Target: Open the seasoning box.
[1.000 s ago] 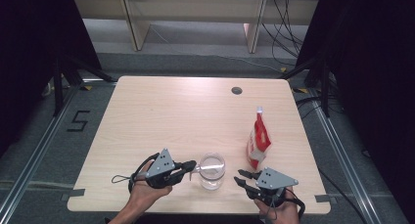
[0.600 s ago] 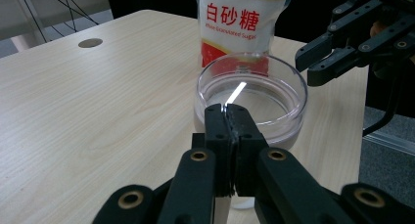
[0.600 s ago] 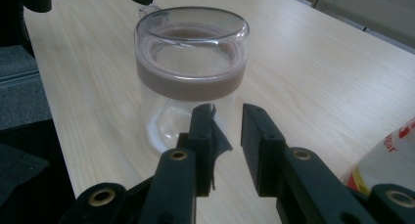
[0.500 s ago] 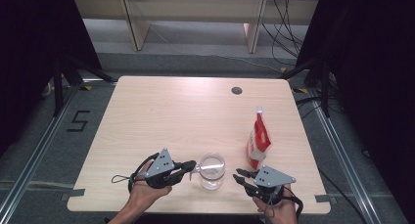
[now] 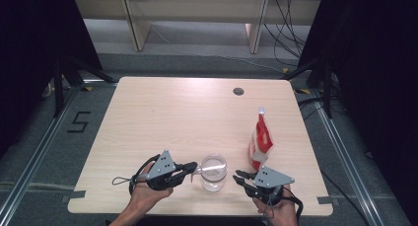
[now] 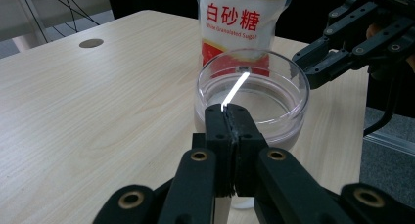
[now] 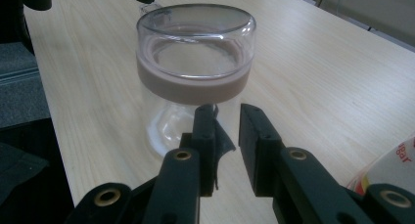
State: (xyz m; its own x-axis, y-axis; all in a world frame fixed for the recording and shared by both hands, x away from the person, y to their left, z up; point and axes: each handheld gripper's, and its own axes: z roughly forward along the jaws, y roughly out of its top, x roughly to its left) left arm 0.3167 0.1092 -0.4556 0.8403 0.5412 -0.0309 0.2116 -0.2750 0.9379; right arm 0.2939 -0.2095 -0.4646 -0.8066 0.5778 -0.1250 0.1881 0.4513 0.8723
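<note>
Now the glass jar point(image 5: 213, 172) is seen standing near the front edge of the table point(image 5: 162, 117), between the two claws, with a pale band around its upper wall and a clear lid or rim on top. The left claw point(image 5: 193, 167) is clenched on a thin white strip, perhaps a spoon handle or a tab point(image 6: 234, 90), which is held out over the jar's mouth. In the left gripper view its two black pads are pressed tight together, the strip pinched at their tips.

The right claw point(image 5: 240, 177) is held just beside the jar, pointed at its lower wall. Its jaws have just been closing, yet a narrow gap is left between them and nothing is gripped. The glass stands just ahead of the tips in the right gripper view.

A red-and-white bag of granulated sugar point(image 5: 260, 139) is stood upright behind the right claw, untouched.

The step in hand is judged to be work at the jar's mouth with the white strip, the jar not yet steadied. For the next move, the jar would probably need to be braced by the right claw, or the sugar bag fetched; which is meant cannot be told.
</note>
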